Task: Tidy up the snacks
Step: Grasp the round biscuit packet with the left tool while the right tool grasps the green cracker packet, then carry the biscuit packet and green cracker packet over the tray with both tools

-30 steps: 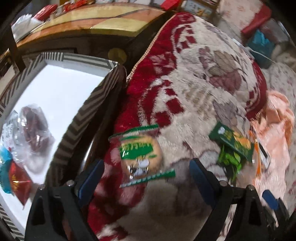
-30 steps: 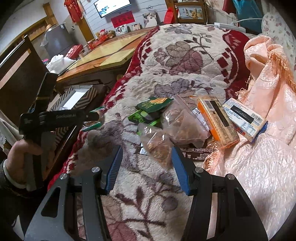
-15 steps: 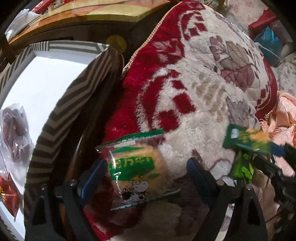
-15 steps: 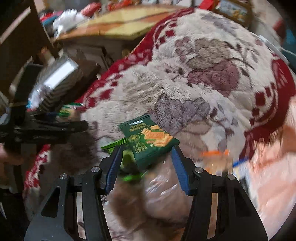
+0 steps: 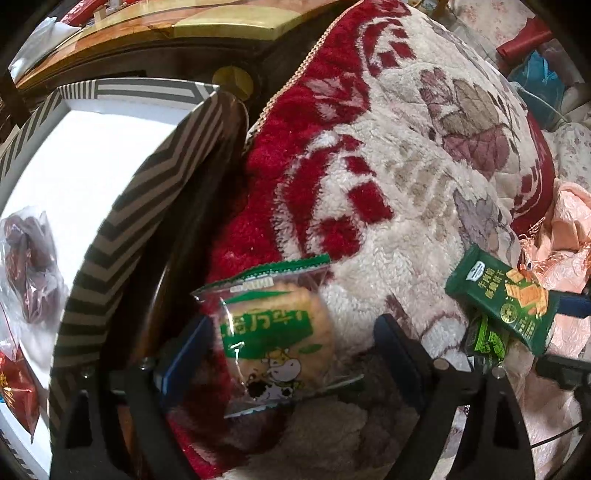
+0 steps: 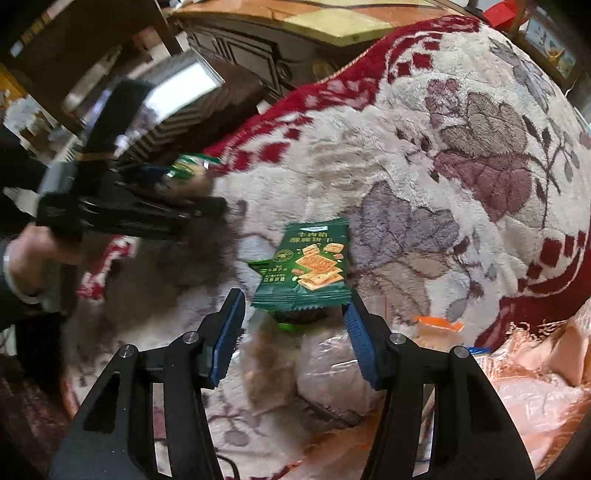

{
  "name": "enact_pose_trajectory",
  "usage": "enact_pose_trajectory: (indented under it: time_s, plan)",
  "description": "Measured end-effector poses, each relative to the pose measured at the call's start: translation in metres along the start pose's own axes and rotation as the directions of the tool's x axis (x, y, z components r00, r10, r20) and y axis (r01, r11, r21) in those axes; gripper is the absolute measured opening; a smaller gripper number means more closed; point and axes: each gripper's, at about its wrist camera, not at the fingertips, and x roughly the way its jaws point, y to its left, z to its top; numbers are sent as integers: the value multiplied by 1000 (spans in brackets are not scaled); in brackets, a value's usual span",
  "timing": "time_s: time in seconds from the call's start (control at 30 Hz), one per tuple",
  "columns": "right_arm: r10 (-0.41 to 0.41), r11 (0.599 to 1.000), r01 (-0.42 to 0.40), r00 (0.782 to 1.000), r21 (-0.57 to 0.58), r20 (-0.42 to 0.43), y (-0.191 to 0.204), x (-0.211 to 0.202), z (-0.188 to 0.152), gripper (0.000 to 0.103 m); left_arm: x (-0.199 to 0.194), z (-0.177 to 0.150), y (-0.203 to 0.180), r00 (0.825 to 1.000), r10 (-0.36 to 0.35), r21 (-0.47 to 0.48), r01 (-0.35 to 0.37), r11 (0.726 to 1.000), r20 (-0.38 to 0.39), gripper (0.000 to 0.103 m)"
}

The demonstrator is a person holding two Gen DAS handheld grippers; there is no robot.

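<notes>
A round bread in a clear wrapper with a green label and a cow [image 5: 273, 332] lies on the red edge of the plush blanket [image 5: 406, 155]. My left gripper [image 5: 288, 350] stands open, pointing down, one finger on each side of that bread; the right pad is clear of it. A dark green cracker packet [image 6: 310, 266] rests on the snack pile. Its near end sits between the fingertips of my right gripper [image 6: 293, 306], which is open and not pinching it. The same cracker packet [image 5: 502, 302] shows at the right of the left wrist view.
A striped box [image 5: 122, 229] with a white inside stands left of the blanket, holding a bag of dark fruit [image 5: 29, 266] and a red packet [image 5: 14, 391]. Clear snack bags [image 6: 332, 362], an orange packet [image 6: 437, 325] and peach satin cloth [image 6: 546, 387] lie near my right gripper. A wooden table [image 5: 184, 22] is behind.
My left gripper came down until the bread sat between its fingers. My right gripper swung left from the clear bags to the green cracker packet and rolled to line up with it.
</notes>
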Motion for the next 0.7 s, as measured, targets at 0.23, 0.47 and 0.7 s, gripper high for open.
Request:
enact_pose_trajectory:
  time_s: [0.23,0.47,0.7]
  plan:
    - [-45,997,45,999,56,5,-10,-14,5,55,1,0,-2,1000,8,9,-8,1000,-4,91]
    - [-59,998,60,998,6,-30,-11,13,21,55,1,0,-4,1000,20,-2,-20,1000,-1,91]
    - [-29,999,31,993,15,-116,-27,63,40,55,6,4,-5,999,34,6,-34,999,-5,91]
